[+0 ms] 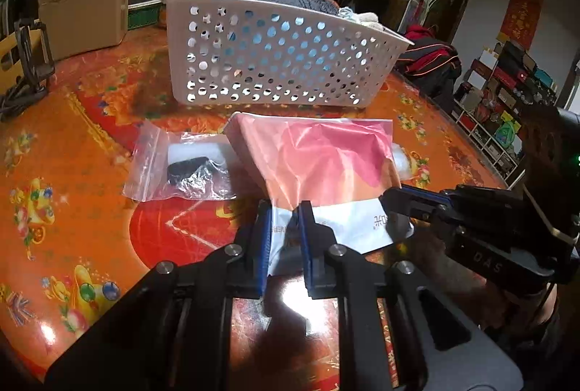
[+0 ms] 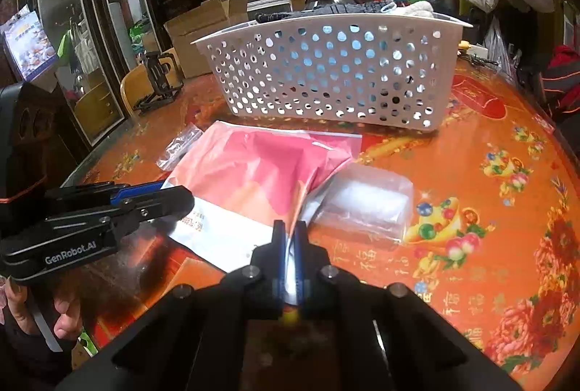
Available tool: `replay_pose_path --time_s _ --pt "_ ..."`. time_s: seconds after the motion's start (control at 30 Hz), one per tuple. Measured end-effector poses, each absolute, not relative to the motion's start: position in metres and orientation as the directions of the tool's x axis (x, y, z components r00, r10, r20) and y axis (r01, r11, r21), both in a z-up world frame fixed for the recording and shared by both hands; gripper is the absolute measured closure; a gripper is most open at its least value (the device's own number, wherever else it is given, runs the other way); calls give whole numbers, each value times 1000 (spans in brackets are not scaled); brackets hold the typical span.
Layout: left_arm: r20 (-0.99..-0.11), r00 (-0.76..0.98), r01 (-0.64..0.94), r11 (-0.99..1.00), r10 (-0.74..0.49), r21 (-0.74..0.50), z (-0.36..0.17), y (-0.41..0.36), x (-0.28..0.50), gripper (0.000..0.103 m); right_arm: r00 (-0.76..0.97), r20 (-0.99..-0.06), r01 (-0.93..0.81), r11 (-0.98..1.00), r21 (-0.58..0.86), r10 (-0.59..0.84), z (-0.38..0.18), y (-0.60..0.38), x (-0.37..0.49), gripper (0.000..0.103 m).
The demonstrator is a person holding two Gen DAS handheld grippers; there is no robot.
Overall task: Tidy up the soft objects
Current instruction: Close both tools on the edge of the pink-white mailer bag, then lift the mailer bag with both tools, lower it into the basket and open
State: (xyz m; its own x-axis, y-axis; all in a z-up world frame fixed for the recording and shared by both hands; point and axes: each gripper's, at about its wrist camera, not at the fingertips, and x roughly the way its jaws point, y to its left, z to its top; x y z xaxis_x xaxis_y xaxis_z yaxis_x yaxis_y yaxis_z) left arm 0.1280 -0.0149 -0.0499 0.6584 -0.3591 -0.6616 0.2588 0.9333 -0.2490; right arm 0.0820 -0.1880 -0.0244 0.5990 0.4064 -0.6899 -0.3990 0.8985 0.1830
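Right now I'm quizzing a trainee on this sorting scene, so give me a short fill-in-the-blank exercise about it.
1. Both grippers, left gripper and right gripper, pinch the near edge of the pink and white ____.
2. The white basket has sides full of round ____.
3. The small clear zip bag lies on the ____, not in the basket.
4. The tablecloth is mostly ____.

Missing words: bag; holes; table; orange
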Motion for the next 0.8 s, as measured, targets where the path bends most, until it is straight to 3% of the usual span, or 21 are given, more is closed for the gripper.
replay_pose_path --time_s 0.37,0.8 --pt "-588 705 307 918 -398 -252 -34 -12 106 90 657 -640 -402 903 151 399 -13 -191 67 101" --pt "-473 781 347 913 -408 -214 20 -15 73 90 740 -541 -416 904 100 401 43 -196 42 101"
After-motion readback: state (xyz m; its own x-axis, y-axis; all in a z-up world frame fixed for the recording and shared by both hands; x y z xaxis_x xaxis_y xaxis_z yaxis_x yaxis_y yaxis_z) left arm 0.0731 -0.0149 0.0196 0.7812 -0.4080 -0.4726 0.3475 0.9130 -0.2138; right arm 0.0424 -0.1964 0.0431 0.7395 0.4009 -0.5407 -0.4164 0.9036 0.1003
